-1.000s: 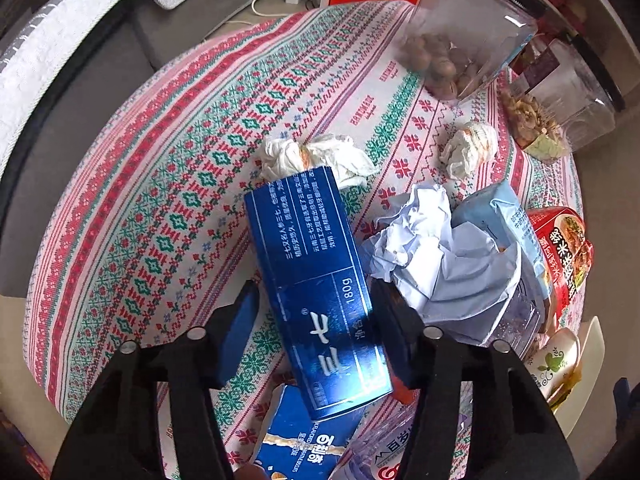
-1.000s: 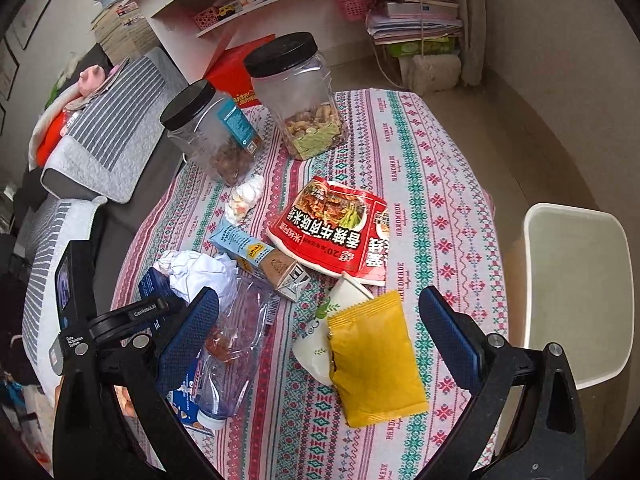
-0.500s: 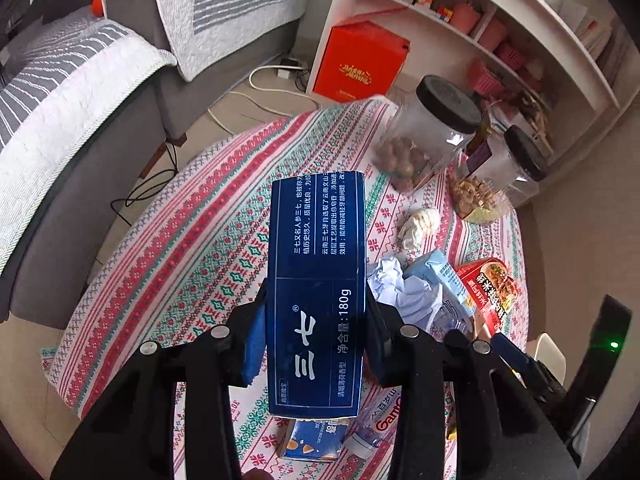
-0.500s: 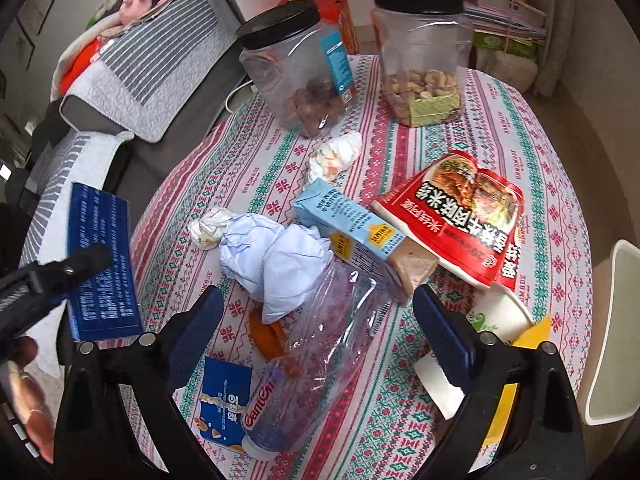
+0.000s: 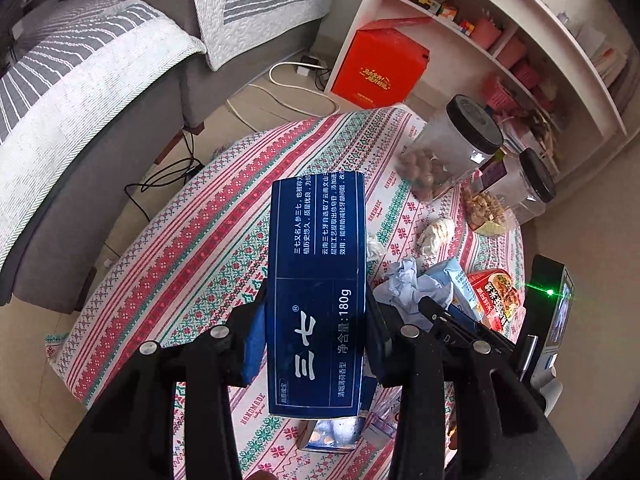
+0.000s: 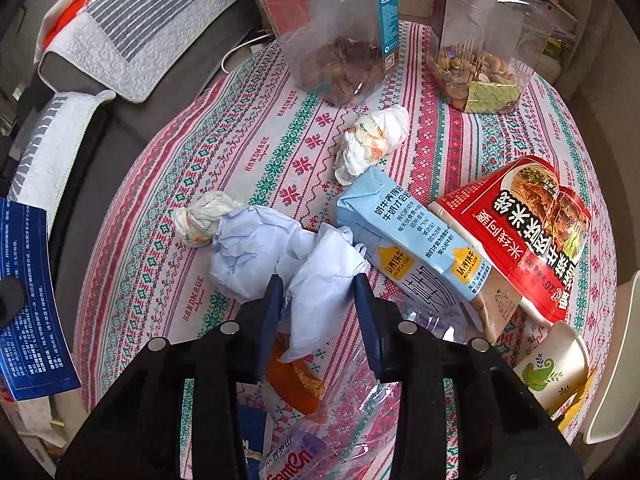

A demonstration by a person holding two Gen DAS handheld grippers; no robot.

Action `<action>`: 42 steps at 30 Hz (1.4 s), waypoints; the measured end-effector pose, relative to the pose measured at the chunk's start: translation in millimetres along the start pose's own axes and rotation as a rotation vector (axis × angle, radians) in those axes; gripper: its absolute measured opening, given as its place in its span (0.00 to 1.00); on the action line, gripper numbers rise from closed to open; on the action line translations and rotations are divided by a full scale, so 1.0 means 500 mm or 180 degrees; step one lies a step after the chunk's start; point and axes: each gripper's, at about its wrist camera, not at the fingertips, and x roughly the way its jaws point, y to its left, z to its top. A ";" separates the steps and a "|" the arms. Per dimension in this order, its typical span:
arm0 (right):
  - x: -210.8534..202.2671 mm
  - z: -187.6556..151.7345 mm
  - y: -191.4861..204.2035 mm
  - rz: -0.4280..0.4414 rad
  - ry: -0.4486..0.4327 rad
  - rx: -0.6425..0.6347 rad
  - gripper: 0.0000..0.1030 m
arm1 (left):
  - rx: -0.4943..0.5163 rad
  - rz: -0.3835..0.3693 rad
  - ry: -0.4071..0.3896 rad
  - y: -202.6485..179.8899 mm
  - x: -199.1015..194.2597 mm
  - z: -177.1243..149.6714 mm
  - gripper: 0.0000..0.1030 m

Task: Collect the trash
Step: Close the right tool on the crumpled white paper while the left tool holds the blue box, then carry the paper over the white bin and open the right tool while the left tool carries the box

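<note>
My left gripper (image 5: 316, 320) is shut on a dark blue toothpaste box (image 5: 318, 280) and holds it up above the round table (image 5: 192, 264). The box also shows at the left edge of the right wrist view (image 6: 28, 300). My right gripper (image 6: 320, 300) has its jaws closed around a crumpled pale blue paper (image 6: 316, 276) that lies on the table. Around it lie a light blue milk carton (image 6: 404, 232), a red snack bag (image 6: 528, 232), two white tissue wads (image 6: 376, 136) (image 6: 200, 220), a paper cup (image 6: 552, 364) and a clear plastic bottle (image 6: 352, 420).
Two clear black-lidded jars (image 6: 336, 32) (image 6: 484, 40) stand at the table's far side. A grey sofa (image 5: 80, 100) is left of the table, a red box (image 5: 380, 64) and white shelves (image 5: 520, 20) beyond. A white bin edge (image 6: 616, 360) shows at the right.
My left gripper closed on the blue box and lifted it off the table. My right gripper moved down to the crumpled blue paper and narrowed its jaws around it.
</note>
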 end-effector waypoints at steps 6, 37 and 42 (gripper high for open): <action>-0.038 -0.005 -0.007 0.0055 -0.0236 0.0006 0.30 | 0.0023 -0.0004 -0.0056 -0.001 -0.008 -0.005 0.40; -0.360 -0.117 -0.194 -0.0299 -0.1752 0.0468 0.31 | 0.0681 -0.0541 -0.0638 -0.153 -0.051 -0.079 0.40; -0.395 -0.137 -0.281 -0.0505 -0.1874 0.0737 0.31 | 0.0873 -0.0565 -0.0663 -0.199 -0.039 -0.104 0.40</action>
